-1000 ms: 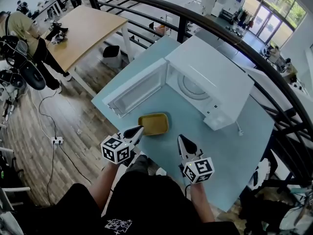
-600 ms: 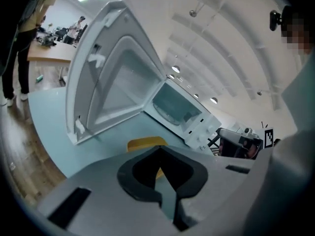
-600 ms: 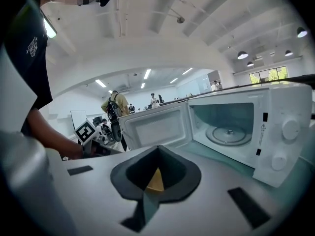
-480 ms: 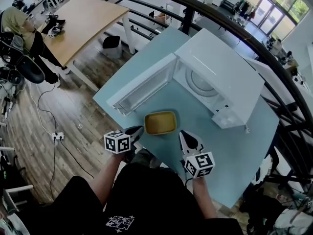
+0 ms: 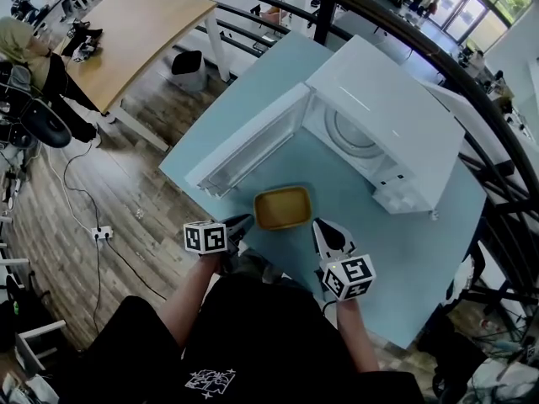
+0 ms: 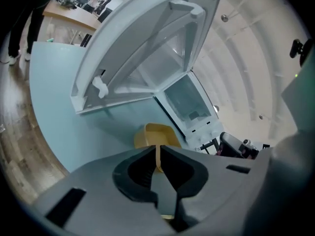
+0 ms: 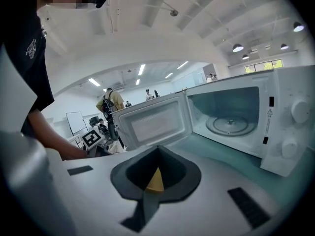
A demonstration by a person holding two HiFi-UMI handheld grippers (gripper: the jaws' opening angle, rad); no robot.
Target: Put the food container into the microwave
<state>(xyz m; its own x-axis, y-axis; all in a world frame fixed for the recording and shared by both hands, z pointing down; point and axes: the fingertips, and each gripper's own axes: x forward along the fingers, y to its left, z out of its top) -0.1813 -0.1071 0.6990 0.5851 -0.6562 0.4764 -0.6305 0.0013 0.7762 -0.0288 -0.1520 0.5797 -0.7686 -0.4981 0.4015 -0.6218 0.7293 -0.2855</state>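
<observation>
Both tongs, left (image 5: 244, 221) and right (image 5: 322, 228), are closed and hold nothing. Container (image 5: 283, 208) rests on tabletop (image 5: 244, 116) before the open microwave (image 5: 396, 133), between and just ahead of both tips. Its long axis runs tip to tip, and neither tongs is clearly nearer.

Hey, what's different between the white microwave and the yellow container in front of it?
The boxy white microwave is far larger than the shallow yellow rectangular container. The microwave stands with its door swung open; the container has no lid. Both look empty and rest on the blue table.
</observation>
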